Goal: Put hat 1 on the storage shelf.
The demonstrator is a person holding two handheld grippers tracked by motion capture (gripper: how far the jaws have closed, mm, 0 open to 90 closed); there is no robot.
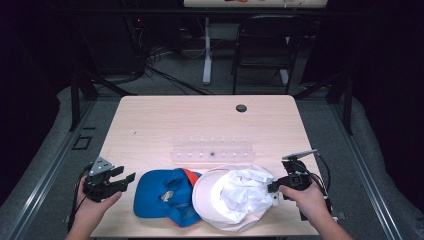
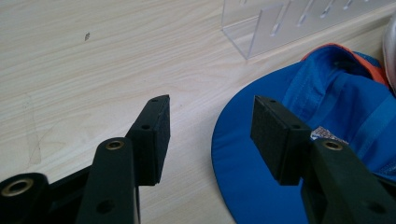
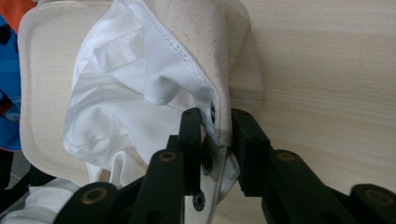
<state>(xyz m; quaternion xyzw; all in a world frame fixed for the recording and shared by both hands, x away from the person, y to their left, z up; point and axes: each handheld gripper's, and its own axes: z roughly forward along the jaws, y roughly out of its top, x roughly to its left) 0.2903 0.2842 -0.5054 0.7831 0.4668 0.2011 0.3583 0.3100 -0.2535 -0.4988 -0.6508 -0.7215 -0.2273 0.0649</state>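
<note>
My right gripper [image 3: 215, 128] is clamped on the cream cap's [image 1: 220, 207] snap-back strap, a thin bite, I think, so the soft cotton could slip free if I lift. My left gripper [image 2: 209, 130] gapes, holding nothing, at the blue cap's [image 1: 160, 197] stiff brim, left of the cream cap; behind it sits a clear acrylic rack [image 1: 212, 150].
</note>
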